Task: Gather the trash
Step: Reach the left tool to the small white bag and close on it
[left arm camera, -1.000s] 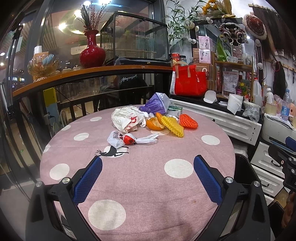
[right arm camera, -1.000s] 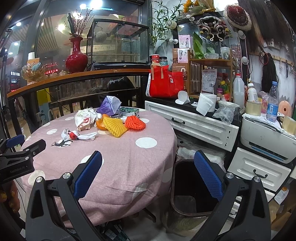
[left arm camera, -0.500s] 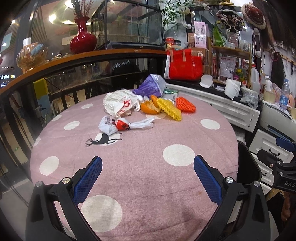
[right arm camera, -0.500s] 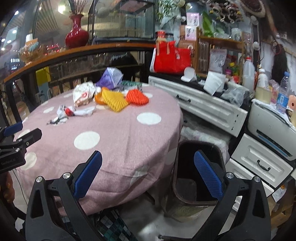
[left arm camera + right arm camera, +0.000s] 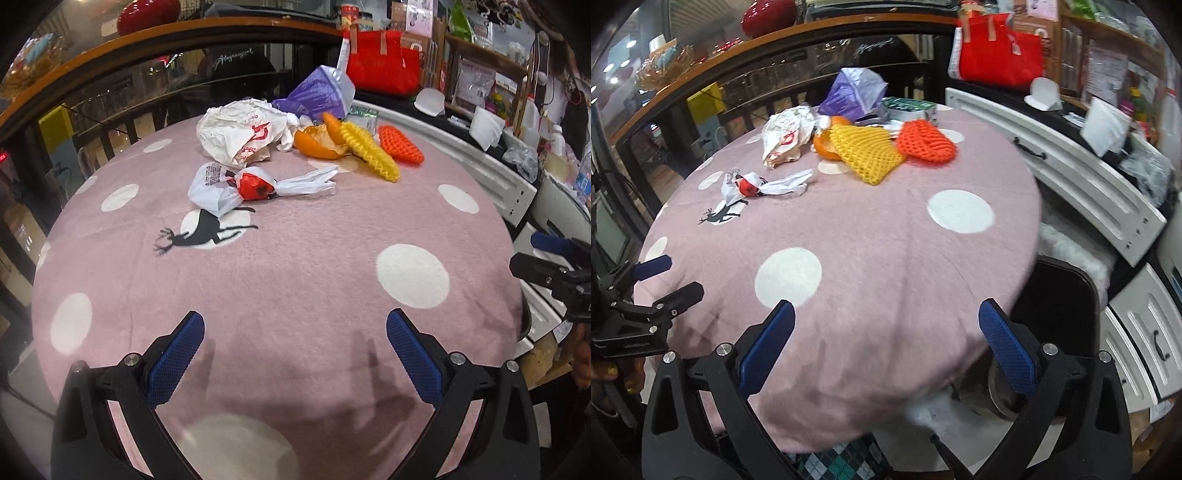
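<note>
Trash lies at the far side of a round table with a pink dotted cloth [image 5: 295, 280]: a knotted white and red plastic bag [image 5: 255, 186], a crumpled white bag [image 5: 240, 133], orange peel [image 5: 317, 142], a yellow foam net [image 5: 369, 149], an orange foam net [image 5: 400, 144] and a purple bag [image 5: 317, 96]. My left gripper [image 5: 295, 354] hovers open over the near side of the cloth, well short of the trash. My right gripper [image 5: 886, 343] is open over the table's near right edge, with a dark trash bin [image 5: 1060, 314] beside the table below it.
White drawer cabinets [image 5: 1082, 184] run along the right, with a red bag [image 5: 1001, 55] and clutter on top. A dark railing with a wooden shelf [image 5: 147, 48] stands behind the table. A green packet [image 5: 908, 105] lies at the table's far edge.
Both grippers have tilted downward and moved forward over the table, so the trash looks closer. Both stay open with nothing held.
</note>
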Available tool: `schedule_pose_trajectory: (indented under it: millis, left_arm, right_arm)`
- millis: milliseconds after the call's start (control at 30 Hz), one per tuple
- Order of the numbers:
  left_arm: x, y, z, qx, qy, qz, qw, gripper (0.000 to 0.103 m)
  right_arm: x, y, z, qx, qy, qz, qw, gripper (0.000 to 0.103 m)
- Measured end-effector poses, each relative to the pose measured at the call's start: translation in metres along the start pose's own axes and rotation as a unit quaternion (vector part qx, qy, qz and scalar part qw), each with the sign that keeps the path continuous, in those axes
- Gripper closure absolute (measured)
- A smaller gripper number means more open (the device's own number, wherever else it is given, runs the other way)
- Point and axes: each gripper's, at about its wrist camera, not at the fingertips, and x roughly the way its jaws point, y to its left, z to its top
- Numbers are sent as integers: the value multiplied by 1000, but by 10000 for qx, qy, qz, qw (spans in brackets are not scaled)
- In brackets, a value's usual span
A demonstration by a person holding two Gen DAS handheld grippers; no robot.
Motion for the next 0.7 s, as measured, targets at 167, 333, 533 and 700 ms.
schedule_pose_trajectory:
  millis: [167, 333, 533, 700]
  left_arm:
    - [23, 16, 34, 498, 3, 196, 9986, 6]
    - [49, 37, 72, 706, 96, 8, 9975, 6]
    - [69, 32, 98, 1528, 220, 24, 9880, 9]
    - [90, 33, 106, 1679, 489, -171, 9844, 22]
  right_arm:
    - [22, 13, 28, -394, 107, 95, 9991, 5]
    - [38, 15, 50, -609, 183, 87, 9979, 5]
    - [44, 5, 60, -454, 214, 107, 9987, 5]
    - [49, 2, 61, -432, 271, 80, 9987, 5]
